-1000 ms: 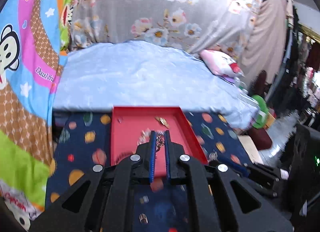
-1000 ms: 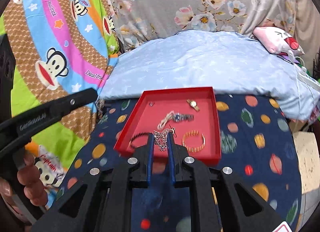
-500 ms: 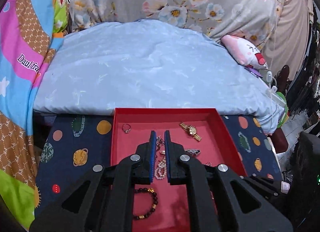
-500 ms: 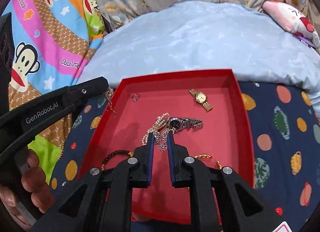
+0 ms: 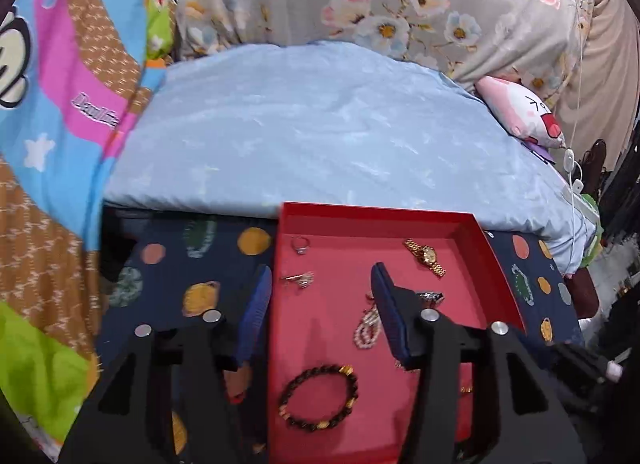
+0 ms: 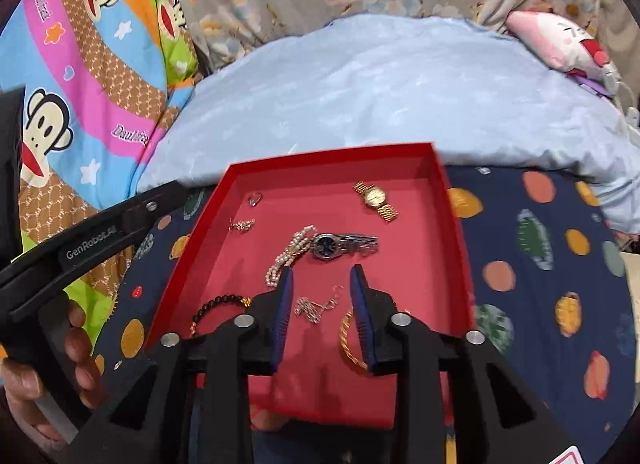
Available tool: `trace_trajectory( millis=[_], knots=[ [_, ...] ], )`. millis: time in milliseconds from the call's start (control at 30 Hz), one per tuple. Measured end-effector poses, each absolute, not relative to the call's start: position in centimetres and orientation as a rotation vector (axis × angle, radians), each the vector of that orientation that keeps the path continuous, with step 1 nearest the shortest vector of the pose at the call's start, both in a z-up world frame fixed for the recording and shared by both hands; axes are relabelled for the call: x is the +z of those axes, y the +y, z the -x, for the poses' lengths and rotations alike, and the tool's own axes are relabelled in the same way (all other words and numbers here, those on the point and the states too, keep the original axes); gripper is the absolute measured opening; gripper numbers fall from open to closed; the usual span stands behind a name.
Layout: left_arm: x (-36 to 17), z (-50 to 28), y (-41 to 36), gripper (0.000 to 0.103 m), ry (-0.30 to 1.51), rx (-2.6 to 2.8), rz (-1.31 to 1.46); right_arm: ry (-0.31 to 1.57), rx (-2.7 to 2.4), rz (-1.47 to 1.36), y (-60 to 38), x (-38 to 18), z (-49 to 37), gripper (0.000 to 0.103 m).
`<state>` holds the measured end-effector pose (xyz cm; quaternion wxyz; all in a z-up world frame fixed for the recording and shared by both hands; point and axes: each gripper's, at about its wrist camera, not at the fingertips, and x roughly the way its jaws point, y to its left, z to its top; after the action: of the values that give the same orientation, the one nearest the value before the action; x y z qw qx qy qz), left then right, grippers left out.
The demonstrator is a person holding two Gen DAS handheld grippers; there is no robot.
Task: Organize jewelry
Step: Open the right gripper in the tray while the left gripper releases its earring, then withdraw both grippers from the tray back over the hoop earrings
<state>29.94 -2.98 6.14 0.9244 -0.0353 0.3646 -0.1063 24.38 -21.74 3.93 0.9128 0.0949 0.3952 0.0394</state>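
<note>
A red tray (image 5: 384,214) (image 6: 240,174) lies on a dark planet-print cloth. In it are a gold watch (image 5: 425,257) (image 6: 375,195), a silver watch (image 6: 340,244), a pearl bracelet (image 5: 367,326) (image 6: 289,254), a dark bead bracelet (image 5: 320,396) (image 6: 218,306), a ring (image 5: 301,244) (image 6: 255,198), a small silver chain (image 5: 298,279) (image 6: 242,225), a gold bangle (image 6: 349,338) and a silver necklace (image 6: 316,306). My left gripper (image 5: 320,276) is open and empty over the tray's left edge. My right gripper (image 6: 322,278) is open above the silver necklace, which lies loose on the tray.
A light blue bedsheet (image 5: 320,124) rises behind the tray. A monkey-print quilt (image 6: 80,64) hangs at the left and a pink plush (image 5: 520,112) lies at the right. The left gripper's body and the hand holding it (image 6: 60,272) show at the left of the right wrist view.
Both grippers have opened. The small silver chain dropped from the left one and the silver necklace from the right one; both pieces now lie in the tray.
</note>
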Motion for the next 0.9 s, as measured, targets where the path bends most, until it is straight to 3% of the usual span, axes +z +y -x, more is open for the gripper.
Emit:
trace_trajectory(
  millis=[333, 900],
  knots=[
    [6.2, -17.5, 2.1, 0.055, 0.790, -0.212, 0.071, 0.774, 0.004, -0.260, -24.7, 6.3, -11.2, 0.037],
    [1.8, -6.1, 0.2, 0.055, 0.920, -0.257, 0.065, 0.923, -0.028, -0.196, -22.6, 1.6, 1.1, 0.037]
  ],
)
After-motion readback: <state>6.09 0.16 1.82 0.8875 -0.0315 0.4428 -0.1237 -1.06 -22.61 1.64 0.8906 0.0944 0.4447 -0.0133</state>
